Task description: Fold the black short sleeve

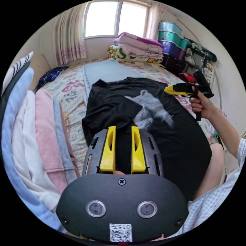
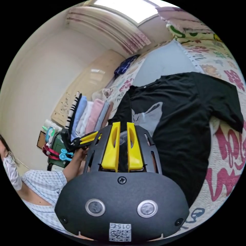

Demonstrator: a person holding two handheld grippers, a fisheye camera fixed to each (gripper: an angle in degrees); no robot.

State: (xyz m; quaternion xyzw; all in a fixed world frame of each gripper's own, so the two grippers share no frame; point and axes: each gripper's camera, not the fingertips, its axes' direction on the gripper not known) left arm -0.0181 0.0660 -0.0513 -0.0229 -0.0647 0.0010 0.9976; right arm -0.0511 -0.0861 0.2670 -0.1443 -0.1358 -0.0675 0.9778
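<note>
Black short-sleeve T-shirt (image 1: 123, 107) lies spread flat, print up, on the patterned quilt (image 1: 73, 100) of the bed, collar toward the far end where a grey-blue sheet (image 1: 107, 70) runs on toward the window. Hem end hangs at the near edge of the bed, close to the person's knee. One sleeve (image 2: 225, 102) is laid out sideways over the quilt's red lettering in the right gripper view; the other sleeve appears turned in along the body, beside the row of folded towels (image 1: 38, 133) that lines that edge of the bed. No fold looks made in the body yet.

Left gripper (image 1: 123, 129) hovers over the lower part of the shirt, yellow jaws parted with only a narrow gap, nothing between them. Right gripper (image 2: 121, 125) is also raised above the shirt, jaws nearly together and empty; in the left gripper view it sits in the person's hand (image 1: 202, 105) off the shirt's side edge.

Risks, judged: a pinch near the middle would lift both layers and drag the shirt toward the near edge, where the overhanging hem could pull it off. Uneven grips at the two ends would skew the fold line. The tucked sleeve could bunch inside the fold.
</note>
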